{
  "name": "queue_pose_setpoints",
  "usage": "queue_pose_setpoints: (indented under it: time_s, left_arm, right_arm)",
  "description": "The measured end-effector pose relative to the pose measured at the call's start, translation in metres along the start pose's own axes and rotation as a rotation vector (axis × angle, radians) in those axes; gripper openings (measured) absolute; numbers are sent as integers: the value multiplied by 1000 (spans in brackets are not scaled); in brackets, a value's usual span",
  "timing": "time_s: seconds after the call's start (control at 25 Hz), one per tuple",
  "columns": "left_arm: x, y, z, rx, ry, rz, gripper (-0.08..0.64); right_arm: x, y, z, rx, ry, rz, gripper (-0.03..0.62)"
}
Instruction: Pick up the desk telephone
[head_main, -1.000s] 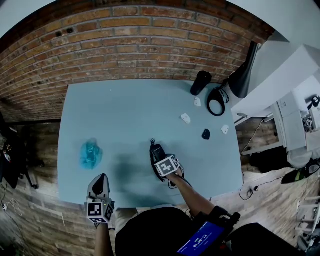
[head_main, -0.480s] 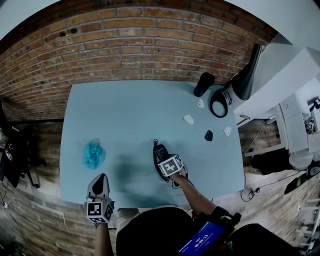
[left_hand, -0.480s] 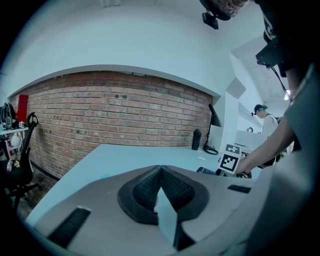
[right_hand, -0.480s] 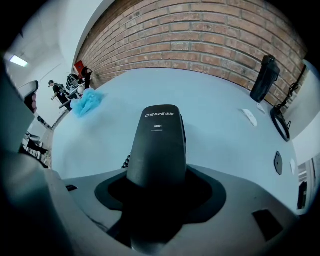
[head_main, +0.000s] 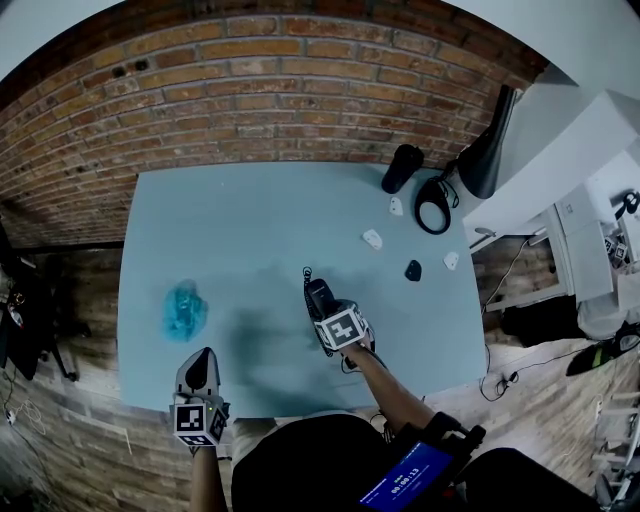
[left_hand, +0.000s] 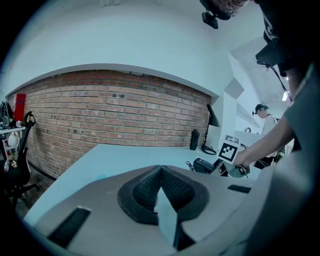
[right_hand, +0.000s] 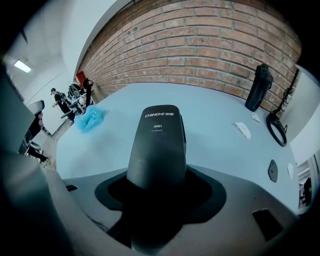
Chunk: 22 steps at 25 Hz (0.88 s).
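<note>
The black telephone (right_hand: 159, 145), a smooth rounded handset with small white print and a curly cord (head_main: 305, 276), is clamped between the fingers of the right gripper (head_main: 324, 306) at about 5 o'clock from the middle of the pale blue counter (head_main: 250, 230). The left gripper (left_hand: 160, 175), at 7 o'clock by the near edge, has its fingers together, empty.

Pale blue-grey rectangular table (head_main: 240, 230): a crumpled blue plastic wad (head_main: 183, 310) lies near its left edge. At the far right corner stand a black cylindrical bottle (head_main: 402, 168) and a black cable ring (head_main: 433, 203). Near them lie three small white pieces (head_main: 372, 239) and one small black piece (head_main: 413, 270).
</note>
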<state>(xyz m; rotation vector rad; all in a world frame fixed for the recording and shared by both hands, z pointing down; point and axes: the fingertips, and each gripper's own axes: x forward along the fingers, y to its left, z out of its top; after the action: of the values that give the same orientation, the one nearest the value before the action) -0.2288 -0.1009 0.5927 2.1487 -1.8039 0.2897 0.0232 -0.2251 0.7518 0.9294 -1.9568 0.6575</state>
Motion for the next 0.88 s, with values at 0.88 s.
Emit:
queue_pose_setpoints:
  time_s: [0.88]
  left_arm:
    - [5,-5,5,21,-6,-17,25]
  right_arm:
    - [-62,5,92,87,-293,99,280]
